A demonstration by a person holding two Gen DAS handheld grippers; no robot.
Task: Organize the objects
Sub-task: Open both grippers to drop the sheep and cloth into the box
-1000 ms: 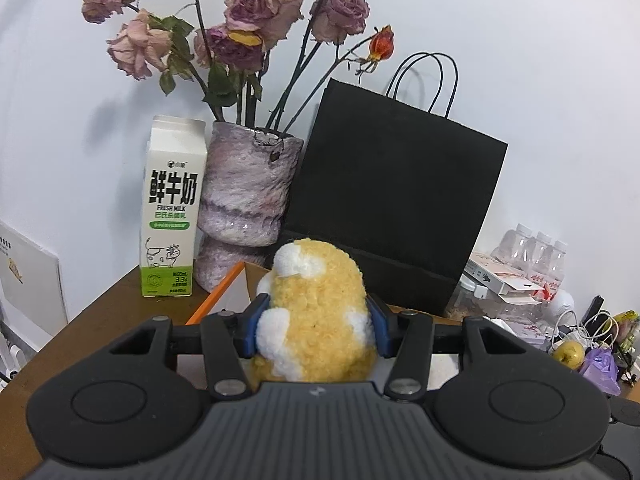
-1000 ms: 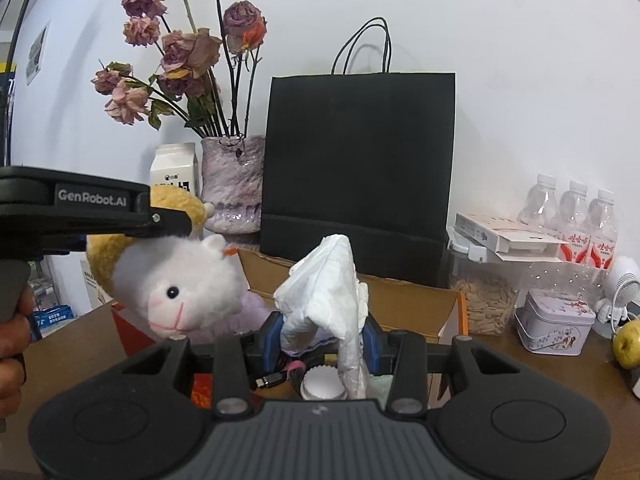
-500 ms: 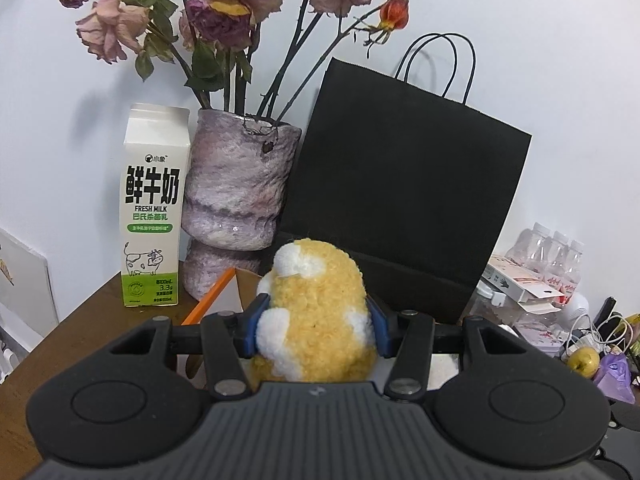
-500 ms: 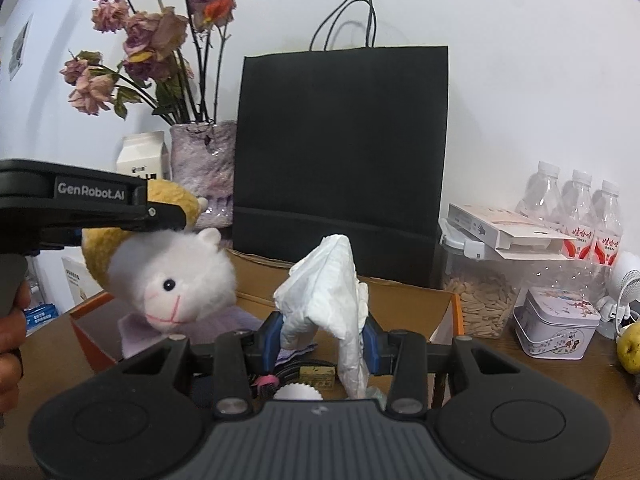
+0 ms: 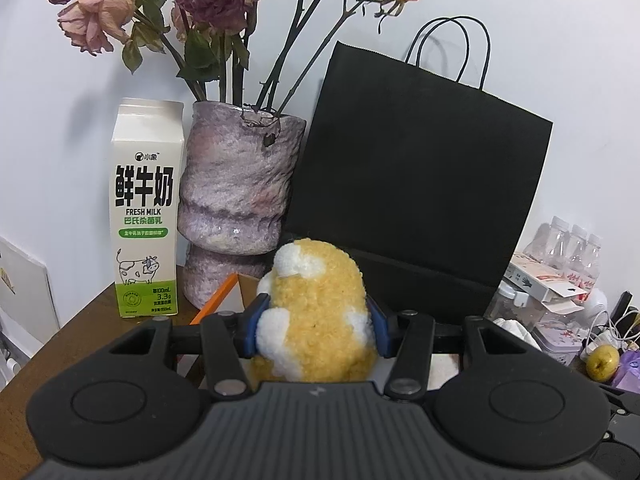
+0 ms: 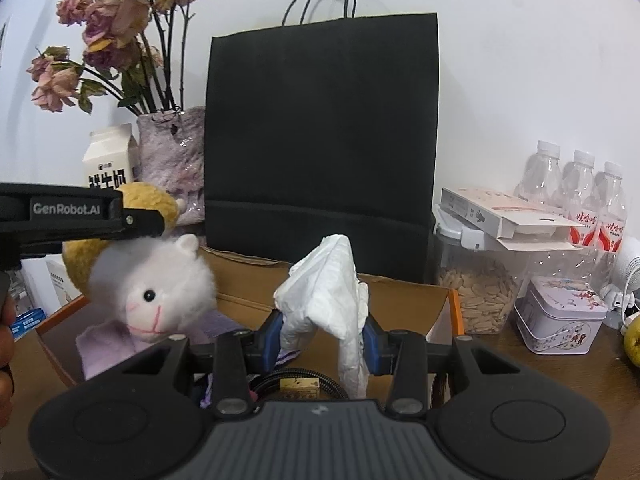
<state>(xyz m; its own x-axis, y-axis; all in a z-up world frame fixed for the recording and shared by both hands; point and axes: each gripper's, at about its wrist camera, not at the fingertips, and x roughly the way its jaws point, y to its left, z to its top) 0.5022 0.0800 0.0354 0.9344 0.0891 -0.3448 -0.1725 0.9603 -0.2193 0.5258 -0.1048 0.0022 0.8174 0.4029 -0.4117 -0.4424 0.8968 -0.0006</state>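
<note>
**Both grippers holding soft items over the cardboard box**

Nearest the right wrist camera, the right gripper (image 6: pixel 323 334) is pinching a crumpled white tissue (image 6: pixel 326 286) between its blue pads, the tissue standing up above the fingers and one end hanging down past them. Below it, a black cable and a small yellowish item are lying in the open cardboard box (image 6: pixel 404 292).

In the left wrist view, the left gripper (image 5: pixel 316 330) is squeezing a yellow-and-white plush sheep (image 5: pixel 318 312) by its woolly body, the pads pressing into both sides. From the right wrist view, that same toy is hanging at the left over the box, its white face turned toward the camera, under the black gripper body marked GenRobot.AI. A hand (image 6: pixel 6 344) is showing at the left edge.

Beyond the box, a black paper bag (image 6: pixel 320 132) is standing against the wall. To its left are sitting a mottled purple vase (image 5: pixel 240 196) of wilting roses and a milk carton (image 5: pixel 145 216). To the right, a jar of seeds (image 6: pixel 480 292), a tin (image 6: pixel 560 322) and three water bottles (image 6: pixel 576 188) are resting on the wooden table (image 6: pixel 560 376).
</note>
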